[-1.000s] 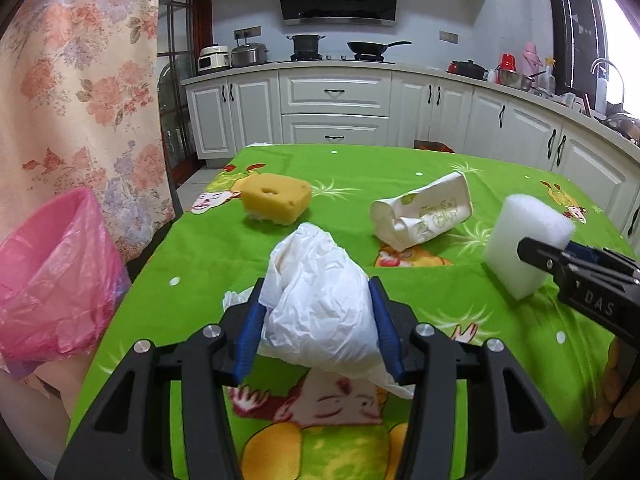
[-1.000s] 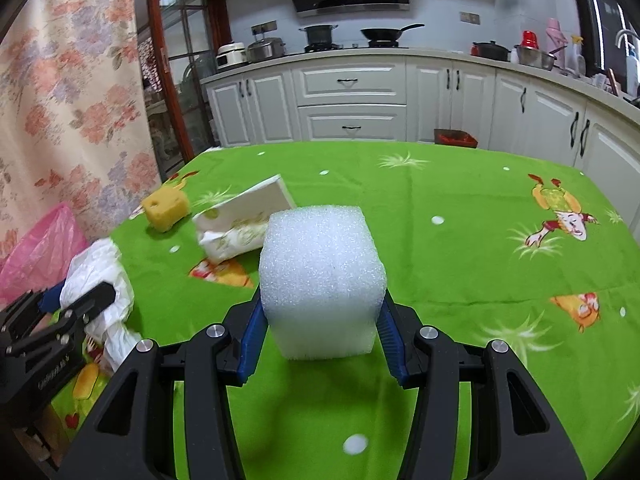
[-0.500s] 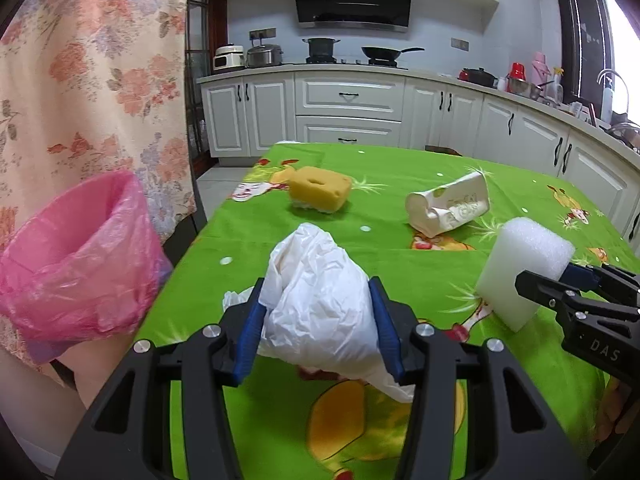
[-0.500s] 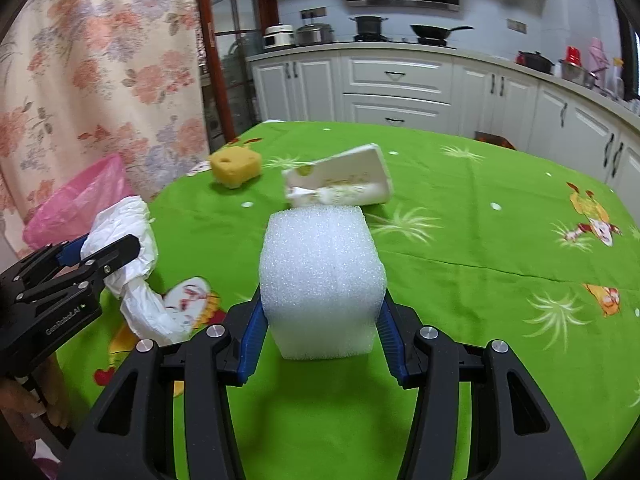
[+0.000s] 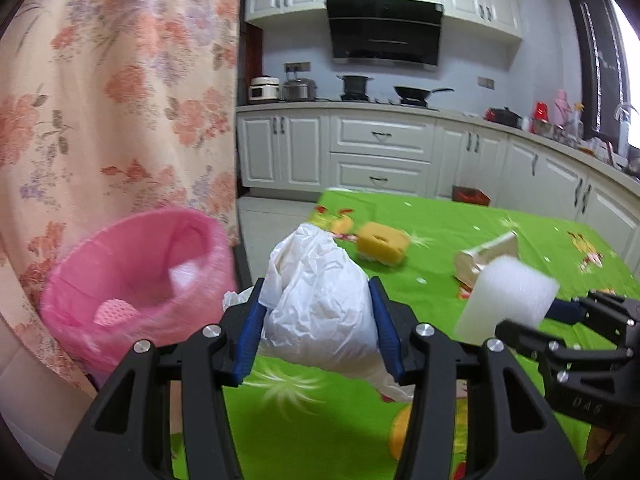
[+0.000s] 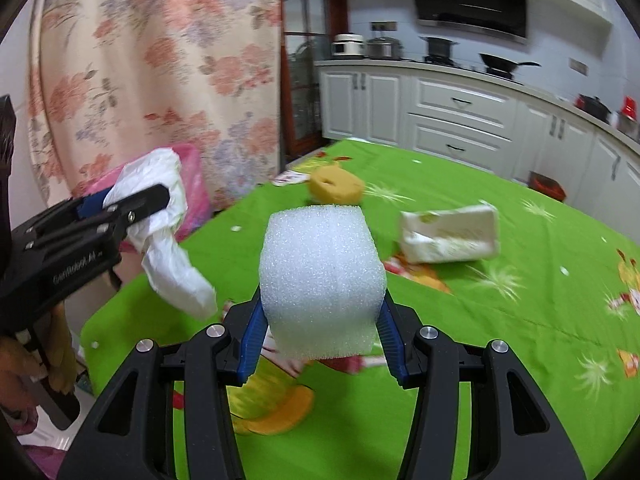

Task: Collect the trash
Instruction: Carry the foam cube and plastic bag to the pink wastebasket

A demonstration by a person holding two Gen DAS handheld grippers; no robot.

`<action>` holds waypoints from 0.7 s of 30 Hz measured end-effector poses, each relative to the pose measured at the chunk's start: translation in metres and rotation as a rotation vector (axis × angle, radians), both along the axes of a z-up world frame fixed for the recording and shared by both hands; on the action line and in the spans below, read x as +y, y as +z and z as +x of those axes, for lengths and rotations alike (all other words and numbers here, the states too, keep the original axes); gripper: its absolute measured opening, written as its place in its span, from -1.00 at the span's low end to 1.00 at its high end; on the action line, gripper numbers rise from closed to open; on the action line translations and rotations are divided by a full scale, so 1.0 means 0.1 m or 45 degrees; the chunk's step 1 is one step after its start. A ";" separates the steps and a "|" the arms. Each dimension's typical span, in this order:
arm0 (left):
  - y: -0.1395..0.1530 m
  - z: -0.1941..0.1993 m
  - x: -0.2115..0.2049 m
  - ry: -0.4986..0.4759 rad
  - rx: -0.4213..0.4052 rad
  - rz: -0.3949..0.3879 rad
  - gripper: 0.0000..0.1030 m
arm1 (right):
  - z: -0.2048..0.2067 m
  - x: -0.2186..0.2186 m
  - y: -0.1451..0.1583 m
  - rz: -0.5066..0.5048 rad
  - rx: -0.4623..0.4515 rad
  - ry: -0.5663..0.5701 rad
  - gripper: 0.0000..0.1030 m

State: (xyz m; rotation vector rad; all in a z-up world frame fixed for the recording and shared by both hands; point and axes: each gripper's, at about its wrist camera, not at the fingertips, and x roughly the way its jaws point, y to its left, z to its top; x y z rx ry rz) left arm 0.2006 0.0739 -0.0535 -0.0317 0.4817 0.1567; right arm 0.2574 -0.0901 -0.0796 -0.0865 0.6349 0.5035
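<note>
The left gripper point(image 5: 318, 320) is clamped on a crumpled white plastic bag point(image 5: 320, 300), held above the table edge with the pink-lined trash bin point(image 5: 136, 280) at its nine o'clock. The right gripper point(image 6: 320, 320) squeezes a white foam cube point(image 6: 322, 276) over the green patterned tablecloth point(image 6: 500, 320). A yellow sponge with a hole point(image 6: 336, 186) and a crushed white carton point(image 6: 450, 234) lie at twelve and one o'clock. The bag's loose tail hangs low; released short of the rim, it would likely catch the edge and slide to the floor.

One white plastic bag point(image 5: 320, 300), one foam block point(image 6: 322, 280), one yellow sponge point(image 5: 382, 243), one carton point(image 6: 450, 234) (crushed), one pink bin point(image 5: 132, 280).
</note>
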 end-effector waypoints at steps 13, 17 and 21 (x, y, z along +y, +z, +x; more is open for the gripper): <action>0.38 -0.19 0.87 0.202 -0.056 0.115 -0.05 | 0.21 0.91 0.35 0.060 -0.059 0.268 -0.06; 0.42 -0.18 1.16 0.241 -0.027 0.139 -0.05 | 0.35 1.22 0.50 0.101 -0.067 0.337 -0.06; 0.40 -0.08 1.42 0.282 0.020 0.174 -0.04 | 0.49 1.56 0.60 0.137 -0.061 0.394 -0.06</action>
